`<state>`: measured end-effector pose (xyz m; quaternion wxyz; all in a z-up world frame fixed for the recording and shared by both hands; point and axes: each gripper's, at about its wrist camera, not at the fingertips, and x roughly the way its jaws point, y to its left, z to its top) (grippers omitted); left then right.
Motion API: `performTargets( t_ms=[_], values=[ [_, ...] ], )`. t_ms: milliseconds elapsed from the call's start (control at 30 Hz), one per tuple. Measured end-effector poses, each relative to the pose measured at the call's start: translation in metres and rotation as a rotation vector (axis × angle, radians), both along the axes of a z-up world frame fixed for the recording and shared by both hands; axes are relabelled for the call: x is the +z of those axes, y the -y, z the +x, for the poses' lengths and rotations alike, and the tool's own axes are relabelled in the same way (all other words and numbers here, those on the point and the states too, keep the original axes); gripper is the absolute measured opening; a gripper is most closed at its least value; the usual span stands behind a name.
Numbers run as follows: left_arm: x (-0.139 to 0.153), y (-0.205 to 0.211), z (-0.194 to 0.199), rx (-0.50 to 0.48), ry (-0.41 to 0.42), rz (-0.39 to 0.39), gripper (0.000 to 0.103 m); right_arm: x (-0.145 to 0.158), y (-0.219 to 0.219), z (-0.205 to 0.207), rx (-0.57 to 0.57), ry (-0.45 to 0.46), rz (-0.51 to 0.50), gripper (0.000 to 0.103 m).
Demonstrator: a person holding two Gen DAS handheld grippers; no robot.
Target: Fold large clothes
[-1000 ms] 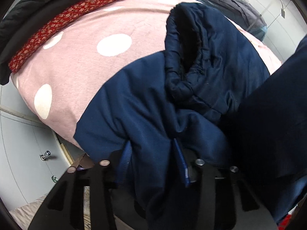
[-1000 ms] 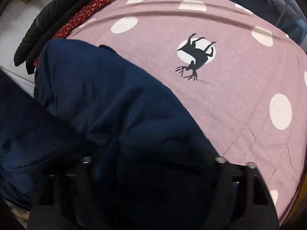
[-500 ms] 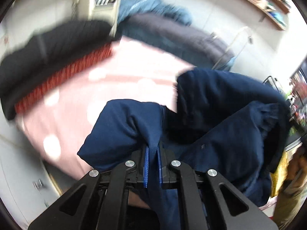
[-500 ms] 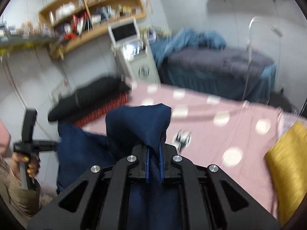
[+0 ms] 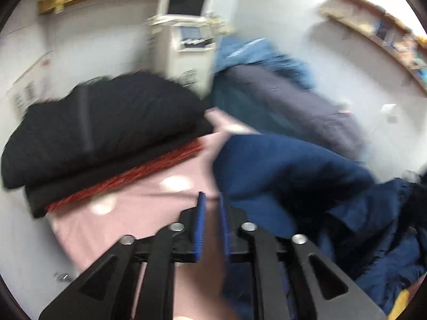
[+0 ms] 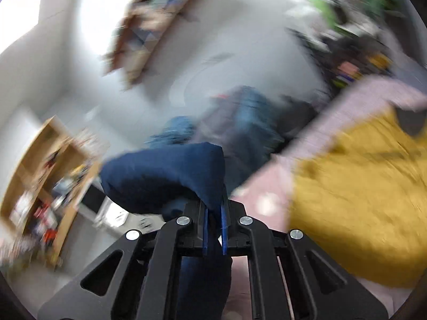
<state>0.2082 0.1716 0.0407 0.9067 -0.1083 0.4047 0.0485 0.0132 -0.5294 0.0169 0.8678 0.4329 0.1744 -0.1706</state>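
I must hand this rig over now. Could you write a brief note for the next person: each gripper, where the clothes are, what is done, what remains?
Left gripper: jaws nearly closed, nothing between them; pink bed sheet shows through the gap.
Right gripper: shut on a fold of the navy jacket, lifted off the bed.
The jacket's bulk lies crumpled on the bed, to the right in the left view.
A black and red folded pile sits at the far left edge; a yellow garment lies on the bed.
Done: no neat fold on the jacket yet.
Left: regrasp with left, spread, fold.
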Motion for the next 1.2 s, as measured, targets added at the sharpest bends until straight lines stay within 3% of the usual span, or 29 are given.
performTargets(
  t_ms=[33,67,133,200,233,367,500,600,767,833,867,900,933,967,1000,1033,1100,1200],
  values=[
    [-0.019,-0.006,0.001,0.026,-0.031,0.022,0.065,-0.020,0.009,-0.002,-0.039,-0.066,-0.002,0.013],
    [-0.039,-0.014,0.002,0.047,-0.073,0.030,0.077,-0.050,0.018,0.000,-0.076,-0.181,0.002,0.022],
    [-0.066,-0.028,-0.004,0.092,-0.126,0.016,0.081,-0.122,0.028,-0.007,-0.106,-0.382,0.140,0.030],
    [-0.088,-0.039,-0.014,0.099,-0.169,-0.013,0.081,-0.161,0.025,-0.021,-0.075,-0.401,0.225,0.039],
    [-0.096,-0.040,-0.019,0.100,-0.183,-0.015,0.081,-0.179,0.014,-0.028,-0.065,-0.426,0.217,0.040],
    [-0.112,-0.017,-0.036,0.039,-0.201,-0.038,0.085,-0.188,-0.036,-0.034,0.003,-0.444,0.092,0.066],
    [-0.108,0.046,-0.032,-0.136,-0.187,-0.014,0.090,-0.166,-0.106,-0.006,0.162,-0.449,-0.104,0.067],
    [-0.105,0.119,-0.023,-0.286,-0.168,0.079,0.091,-0.146,-0.169,0.016,0.335,-0.439,-0.231,0.073],
    [-0.114,0.202,0.001,-0.409,-0.190,0.100,0.091,-0.136,-0.246,0.034,0.536,-0.408,-0.285,0.075],
    [-0.127,0.236,0.010,-0.444,-0.206,0.181,0.090,-0.139,-0.270,0.033,0.603,-0.421,-0.303,0.075],
    [-0.133,0.248,0.012,-0.456,-0.208,0.224,0.088,-0.143,-0.282,0.034,0.622,-0.425,-0.312,0.075],
    [-0.138,0.257,0.013,-0.461,-0.211,0.262,0.074,-0.144,-0.293,0.032,0.649,-0.431,-0.335,0.075],
    [-0.145,0.263,0.016,-0.460,-0.223,0.288,0.053,-0.143,-0.301,0.024,0.671,-0.439,-0.366,0.075],
    [-0.150,0.264,0.017,-0.453,-0.244,0.288,0.042,-0.140,-0.305,0.017,0.684,-0.447,-0.397,0.075],
    [-0.154,0.258,0.017,-0.440,-0.266,0.260,0.020,-0.140,-0.305,0.005,0.694,-0.456,-0.433,0.075],
    [-0.156,0.251,0.015,-0.428,-0.277,0.232,0.013,-0.138,-0.308,0.000,0.698,-0.464,-0.468,0.075],
    [-0.152,0.228,0.007,-0.399,-0.270,0.193,0.011,-0.136,-0.304,-0.009,0.702,-0.472,-0.487,0.075],
    [-0.129,0.179,-0.030,-0.375,-0.196,0.126,0.007,-0.129,-0.281,-0.019,0.688,-0.459,-0.435,0.075]
  ],
)
